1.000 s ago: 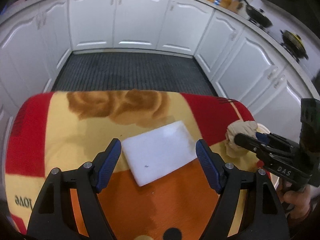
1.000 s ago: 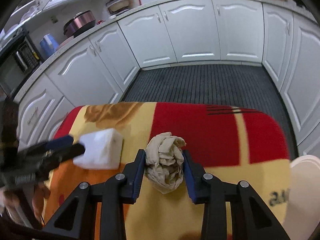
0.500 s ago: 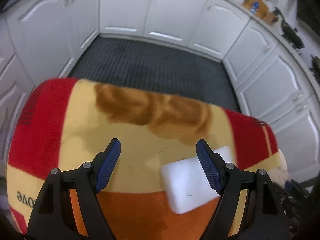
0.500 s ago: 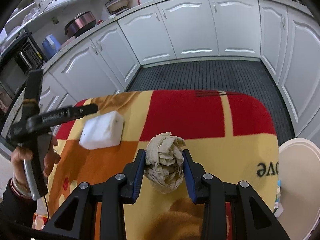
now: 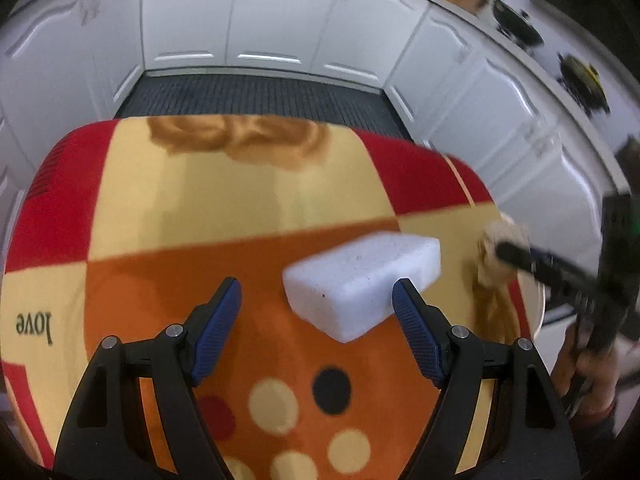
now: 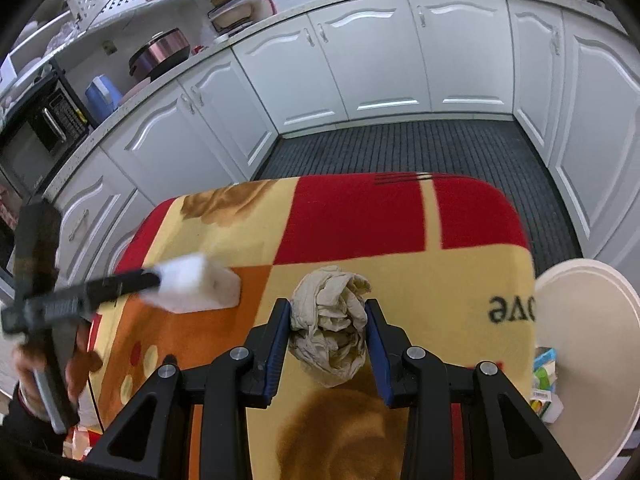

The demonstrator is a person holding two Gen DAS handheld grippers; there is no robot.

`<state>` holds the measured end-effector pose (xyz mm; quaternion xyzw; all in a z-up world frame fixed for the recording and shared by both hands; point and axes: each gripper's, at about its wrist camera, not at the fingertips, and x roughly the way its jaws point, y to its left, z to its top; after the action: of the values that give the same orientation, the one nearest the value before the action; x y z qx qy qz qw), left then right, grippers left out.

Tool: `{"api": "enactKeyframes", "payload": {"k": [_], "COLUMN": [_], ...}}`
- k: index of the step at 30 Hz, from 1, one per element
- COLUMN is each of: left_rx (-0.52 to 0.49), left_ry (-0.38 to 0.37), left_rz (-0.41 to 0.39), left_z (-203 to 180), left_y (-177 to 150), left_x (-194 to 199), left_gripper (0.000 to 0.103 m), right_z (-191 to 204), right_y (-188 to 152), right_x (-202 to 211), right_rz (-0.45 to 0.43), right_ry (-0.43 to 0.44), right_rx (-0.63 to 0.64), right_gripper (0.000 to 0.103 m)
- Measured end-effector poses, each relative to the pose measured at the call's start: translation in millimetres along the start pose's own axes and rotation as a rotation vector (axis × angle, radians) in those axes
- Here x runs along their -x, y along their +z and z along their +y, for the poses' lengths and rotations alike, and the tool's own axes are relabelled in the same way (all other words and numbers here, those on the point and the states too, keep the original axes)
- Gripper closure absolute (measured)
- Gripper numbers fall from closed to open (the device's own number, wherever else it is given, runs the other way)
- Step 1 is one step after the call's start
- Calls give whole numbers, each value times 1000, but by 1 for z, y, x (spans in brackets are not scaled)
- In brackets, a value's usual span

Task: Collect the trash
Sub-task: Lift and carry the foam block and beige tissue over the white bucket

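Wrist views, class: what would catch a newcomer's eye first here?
The bright red, yellow and orange blanket fills both views. A crumpled paper wad is pinched in the right gripper at the blanket's near edge. A white foam block lies on the orange patch, ahead of the open left gripper.
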<state>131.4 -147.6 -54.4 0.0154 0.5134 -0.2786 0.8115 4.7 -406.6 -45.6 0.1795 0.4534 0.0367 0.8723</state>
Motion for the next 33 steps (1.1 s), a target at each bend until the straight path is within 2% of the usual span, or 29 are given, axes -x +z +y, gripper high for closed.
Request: {"api": "enactKeyframes", "payload": {"k": [7, 11, 19, 23, 26, 33], "left_rx": [-175, -328, -549, -577, -570, -465], "left_ry": [1, 25, 87, 72, 59, 78], "left_rz": [-24, -47, 17, 60, 58, 17], "left_z": [-25, -46, -61, -60, -61, -57], "left_y": [-14, -17, -15, -10, -10, -19], "left_x": [5, 2, -32, -45, -46, -35], "left_gripper": [26, 25, 25, 25, 25, 34], "right_z": [-1, -4, 0, 2, 4, 10], "right_y": [-14, -20, -25, -23, -22, -24], "right_x": [17, 25, 27, 22, 18, 18], "right_rz": [-8, -12, -3, 6, 13, 12], "right_ry": [-2, -5, -10, -8, -4, -6], "right_rx": [-3, -17, -20, -19, -19, 6], "right_gripper": [68, 68, 67, 67, 67, 67]}}
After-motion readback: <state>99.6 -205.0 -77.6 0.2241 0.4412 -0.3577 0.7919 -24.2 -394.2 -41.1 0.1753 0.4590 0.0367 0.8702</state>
